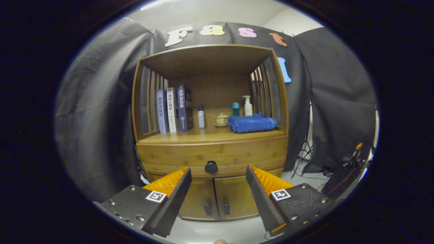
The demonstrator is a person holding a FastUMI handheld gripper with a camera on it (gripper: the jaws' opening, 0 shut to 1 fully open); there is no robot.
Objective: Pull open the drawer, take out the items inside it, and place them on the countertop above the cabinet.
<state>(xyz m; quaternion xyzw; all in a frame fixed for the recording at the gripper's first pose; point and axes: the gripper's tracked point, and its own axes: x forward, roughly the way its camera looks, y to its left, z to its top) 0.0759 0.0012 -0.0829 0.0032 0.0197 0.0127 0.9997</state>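
Nothing done yet: the drawer (212, 156) sits closed, its knob (211, 167) untouched just beyond the gripper (218, 174), fingers wide apart and empty; everything remains ahead.

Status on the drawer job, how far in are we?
Nothing done yet: the drawer is shut flush in the cabinet. In hand: the tool is open, fingers wide apart, lined up on the black knob just ahead, not touching. Left: pull the drawer open, lift out its contents, set them on the countertop by the blue towel.
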